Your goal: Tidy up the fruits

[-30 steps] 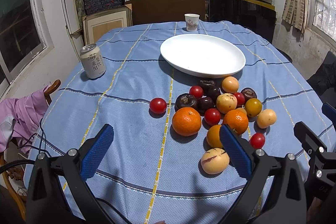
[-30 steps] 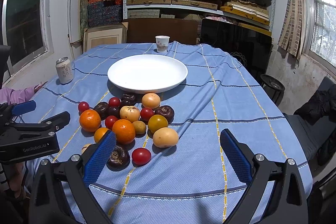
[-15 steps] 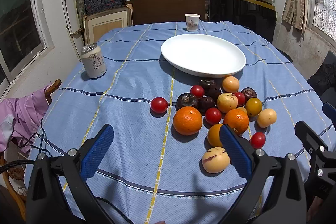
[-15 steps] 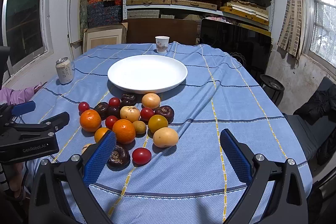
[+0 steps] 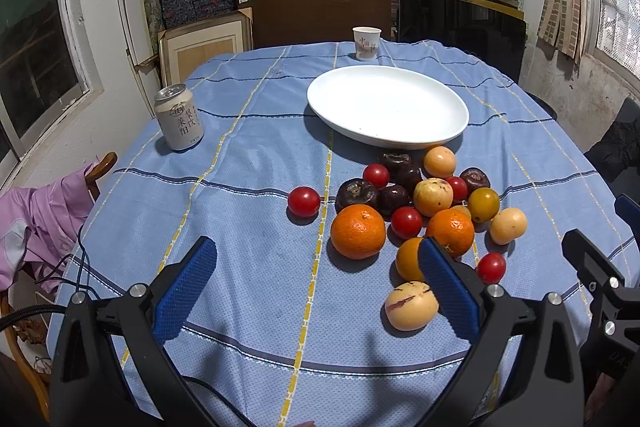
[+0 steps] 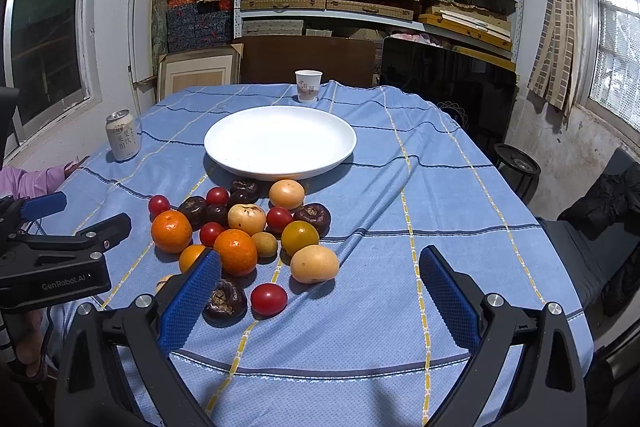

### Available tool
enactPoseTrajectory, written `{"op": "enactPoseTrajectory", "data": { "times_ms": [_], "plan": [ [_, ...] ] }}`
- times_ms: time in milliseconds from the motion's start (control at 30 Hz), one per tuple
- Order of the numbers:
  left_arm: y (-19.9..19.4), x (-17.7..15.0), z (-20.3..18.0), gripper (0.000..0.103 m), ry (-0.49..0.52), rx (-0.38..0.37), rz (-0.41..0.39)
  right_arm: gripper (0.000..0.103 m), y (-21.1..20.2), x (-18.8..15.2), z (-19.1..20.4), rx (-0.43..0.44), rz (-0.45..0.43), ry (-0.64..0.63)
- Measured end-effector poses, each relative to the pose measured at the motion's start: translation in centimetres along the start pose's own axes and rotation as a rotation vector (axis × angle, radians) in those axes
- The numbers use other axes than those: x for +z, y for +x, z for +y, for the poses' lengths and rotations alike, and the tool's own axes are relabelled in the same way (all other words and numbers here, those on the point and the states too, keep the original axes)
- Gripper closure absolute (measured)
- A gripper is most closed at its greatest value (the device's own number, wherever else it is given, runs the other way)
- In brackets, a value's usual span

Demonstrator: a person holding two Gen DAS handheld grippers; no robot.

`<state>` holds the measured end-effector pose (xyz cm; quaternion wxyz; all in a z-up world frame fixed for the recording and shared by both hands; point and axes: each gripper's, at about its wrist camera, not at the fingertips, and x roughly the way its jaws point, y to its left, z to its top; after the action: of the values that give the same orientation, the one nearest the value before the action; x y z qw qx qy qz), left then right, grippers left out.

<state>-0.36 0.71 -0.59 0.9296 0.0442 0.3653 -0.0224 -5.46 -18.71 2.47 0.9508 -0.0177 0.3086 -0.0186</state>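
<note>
- Left wrist view: fruits (image 5: 416,211) heaped on the blue-clothed desk (image 5: 248,163), just in front of the white plate (image 5: 387,105), nothing on it
- Left tongs (image 5: 316,287) spread wide, gripping nothing
- Right tongs (image 6: 320,293) likewise agape above the cloth

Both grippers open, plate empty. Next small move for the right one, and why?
Probably ease the right gripper forward and down over the red cherry tomato nearest it. Its jaws stand wide open and hold nothing, the white plate holds no fruit, and that tomato lies at the near edge of the pile, slightly apart from the dark fruit beside it, so it looks the easiest first pick.
</note>
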Motion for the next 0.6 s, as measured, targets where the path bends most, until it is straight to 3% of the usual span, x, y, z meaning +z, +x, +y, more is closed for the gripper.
{"op": "enactPoseTrajectory", "data": {
  "times_ms": [600],
  "plan": [
    [-0.06,0.17,0.13,0.004,-0.006,0.0,-0.004,0.003,-0.08,0.08,-0.13,-0.003,-0.006,-0.003]
  ]
}}
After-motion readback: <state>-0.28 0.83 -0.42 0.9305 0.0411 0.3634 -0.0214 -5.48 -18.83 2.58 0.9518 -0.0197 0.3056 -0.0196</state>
